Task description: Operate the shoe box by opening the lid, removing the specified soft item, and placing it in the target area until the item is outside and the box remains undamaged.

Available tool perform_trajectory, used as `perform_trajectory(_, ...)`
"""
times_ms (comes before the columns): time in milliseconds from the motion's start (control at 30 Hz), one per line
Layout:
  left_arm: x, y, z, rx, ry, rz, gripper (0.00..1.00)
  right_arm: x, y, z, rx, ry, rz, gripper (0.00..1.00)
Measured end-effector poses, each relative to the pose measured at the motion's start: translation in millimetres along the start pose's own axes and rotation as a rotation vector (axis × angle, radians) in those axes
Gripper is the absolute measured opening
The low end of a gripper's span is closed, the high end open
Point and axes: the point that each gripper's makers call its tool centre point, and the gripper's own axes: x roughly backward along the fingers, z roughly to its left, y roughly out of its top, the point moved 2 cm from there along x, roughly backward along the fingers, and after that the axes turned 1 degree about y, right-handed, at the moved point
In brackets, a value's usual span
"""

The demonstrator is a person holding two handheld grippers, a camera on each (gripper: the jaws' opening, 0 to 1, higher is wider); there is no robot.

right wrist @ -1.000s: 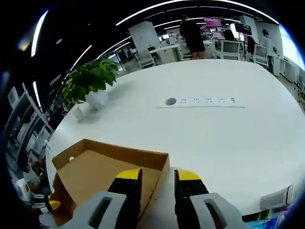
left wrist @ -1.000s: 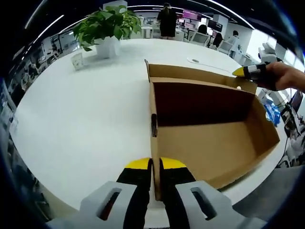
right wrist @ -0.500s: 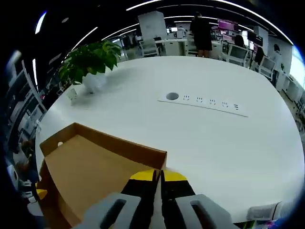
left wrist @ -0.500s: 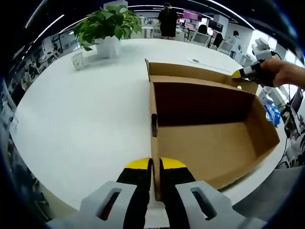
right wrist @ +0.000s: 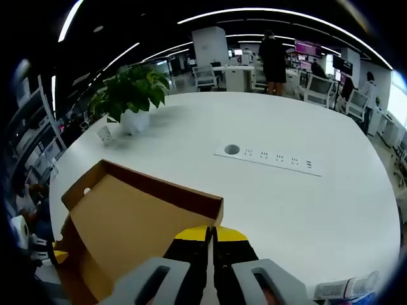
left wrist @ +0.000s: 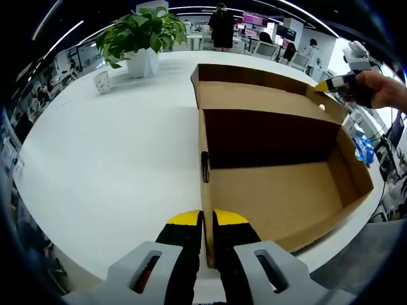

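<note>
On the white table, the left gripper pinches the near wall of the open shoe box while the right gripper clamps the raised lid at its far right corner.

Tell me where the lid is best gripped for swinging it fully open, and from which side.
Grip the lid at its free corner flap, away from the hinge, coming in from outside the box edge-on. The flap is thin cardboard standing clear of the walls, so a claw can straddle it. The right claw is pinched there already, while the left claw clamps the near wall to steady the box.
</note>
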Motion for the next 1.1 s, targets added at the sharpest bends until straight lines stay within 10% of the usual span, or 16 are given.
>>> perform_trajectory(533,0.8,-0.9,0.1,0.016,-0.003,0.000,0.05,17.5,31.2,-6.0,0.097,-0.039,-0.153,0.00)
perform_trajectory(1100,1.4,-1.8,-1.0,0.012,0.000,-0.002,0.04,66.8,16.3,12.8,0.116,-0.059,-0.265,0.00)
